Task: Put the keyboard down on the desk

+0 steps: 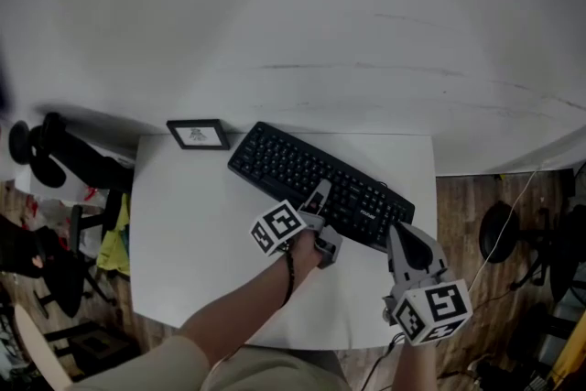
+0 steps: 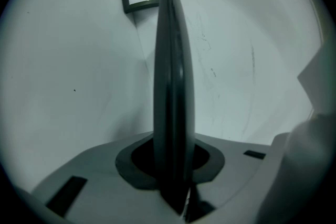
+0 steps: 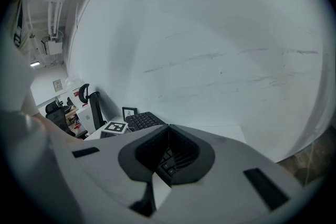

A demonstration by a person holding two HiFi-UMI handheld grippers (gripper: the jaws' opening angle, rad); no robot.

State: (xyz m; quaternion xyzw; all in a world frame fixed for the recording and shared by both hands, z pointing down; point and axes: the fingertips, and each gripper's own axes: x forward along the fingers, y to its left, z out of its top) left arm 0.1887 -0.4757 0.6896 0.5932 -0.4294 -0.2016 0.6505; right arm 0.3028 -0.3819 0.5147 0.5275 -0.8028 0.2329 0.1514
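White desk (image 1: 183, 233) below: the left gripper (image 1: 320, 195) has its jaws clamped narrow on the keyboard (image 1: 298, 162), gripping the near edge. The right gripper (image 1: 397, 232) pinches its right end. Keyboard lies diagonal over the desk's back half; touching or not, can't tell. Small picture frame (image 1: 197, 135) sits just beyond its left end, by the wall (image 1: 293, 14); dark chair (image 1: 55, 156) off left

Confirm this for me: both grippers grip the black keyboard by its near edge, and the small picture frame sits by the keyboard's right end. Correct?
Not quite. The picture frame sits by the left end of the keyboard, at the back left corner of the desk, as the head view shows. The rest holds: the left gripper and the right gripper both grip the keyboard by its near edge.
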